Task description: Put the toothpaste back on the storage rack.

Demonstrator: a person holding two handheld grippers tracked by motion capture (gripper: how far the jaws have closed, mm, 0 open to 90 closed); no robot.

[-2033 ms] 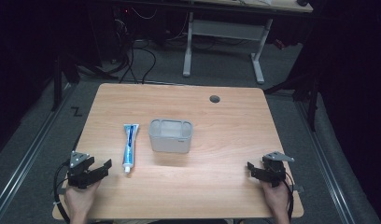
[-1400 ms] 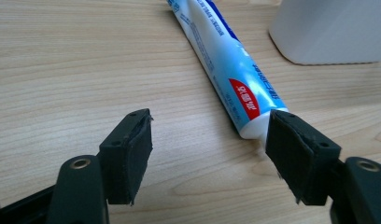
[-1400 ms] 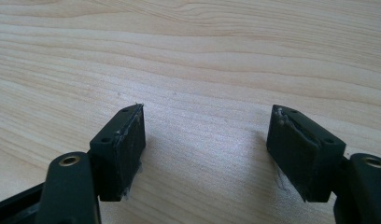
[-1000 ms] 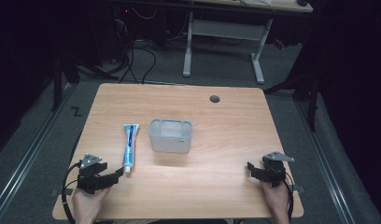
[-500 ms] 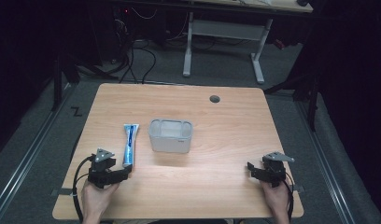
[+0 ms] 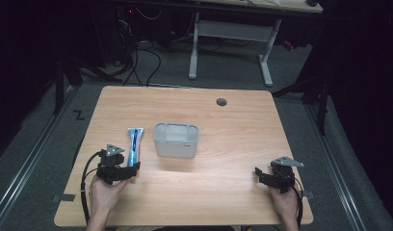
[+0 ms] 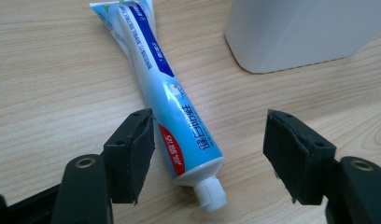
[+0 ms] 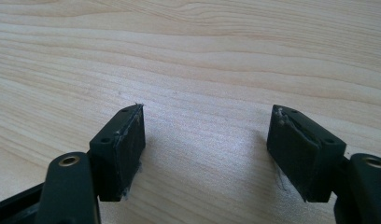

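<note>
Left gripper [image 7: 209, 158] jaws wide, straddling the cap end of the toothpaste tube [image 7: 172, 100]; tube's long axis runs away from the fingers, cap nearest. Right gripper [image 8: 205, 154] jaws also wide, well apart over bare table [image 8: 202, 56].

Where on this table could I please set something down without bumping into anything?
Bare wood lies between the bin and the right hand-held gripper, and along the far edge around the grommet. It is crowded where the left hand-held gripper straddles the toothpaste tube.
</note>
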